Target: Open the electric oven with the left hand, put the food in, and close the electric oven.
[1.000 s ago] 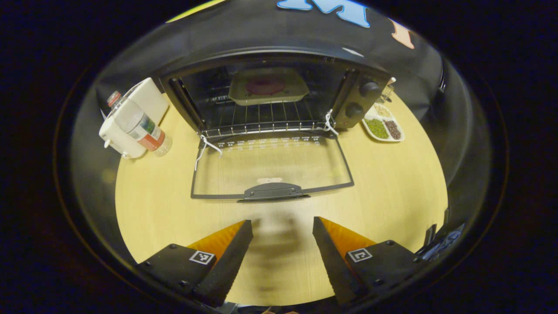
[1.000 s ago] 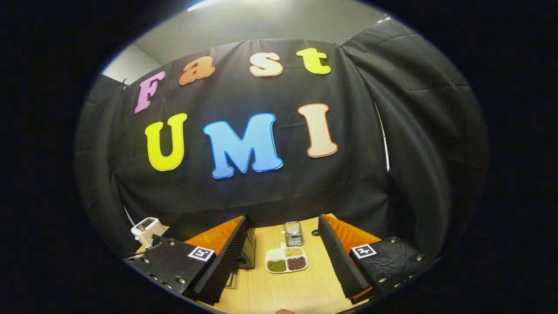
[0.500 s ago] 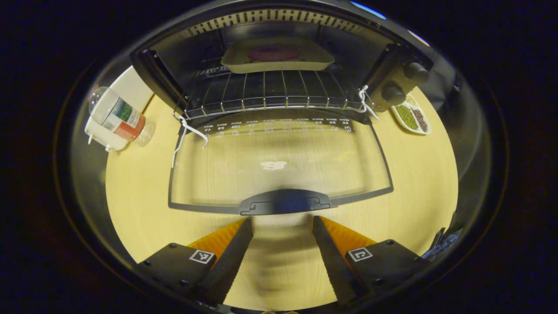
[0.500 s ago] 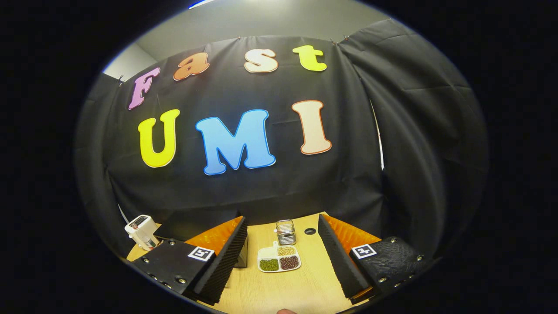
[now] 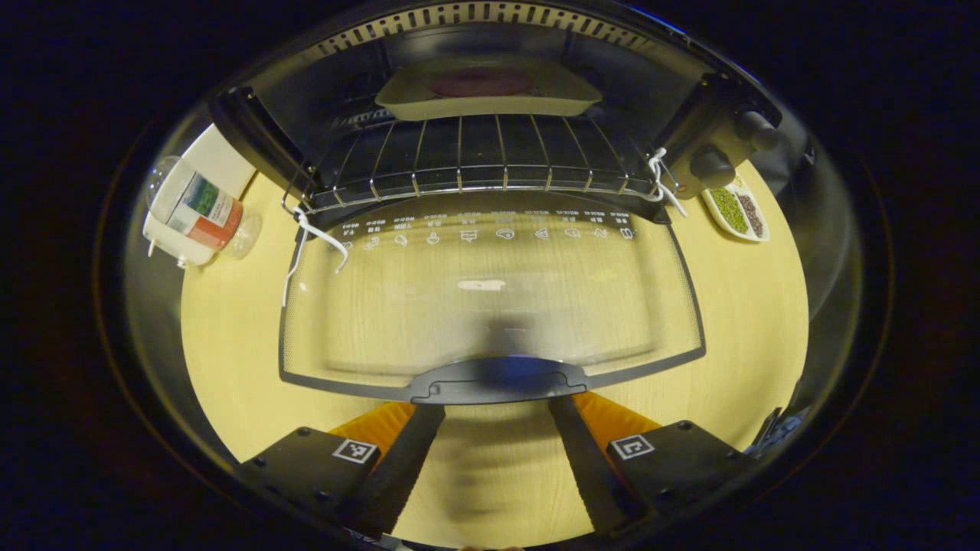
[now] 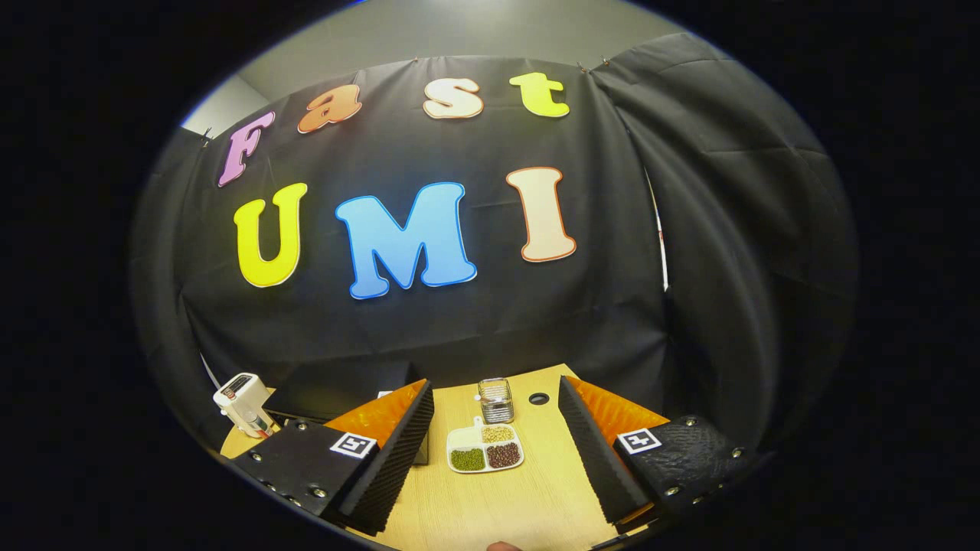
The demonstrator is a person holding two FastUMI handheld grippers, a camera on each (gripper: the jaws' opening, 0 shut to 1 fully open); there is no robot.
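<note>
On pale wood surface: oven door down flat, food tray inside on rack, left tongs spread empty at door handle, right tongs likewise; risk of slipping off mid-lift, slamming.

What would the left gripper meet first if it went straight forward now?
Probably the dark plastic handle of the lowered glass oven door; the open left gripper points at it, though depth is unclear.

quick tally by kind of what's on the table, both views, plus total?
Electric oven, door down: 1
Food tray on the oven rack: 1
Plastic bottle: 1
White appliance behind the bottle: 1
Divided dish of beans: 1
Small metal container: 1
Total: 6
</note>
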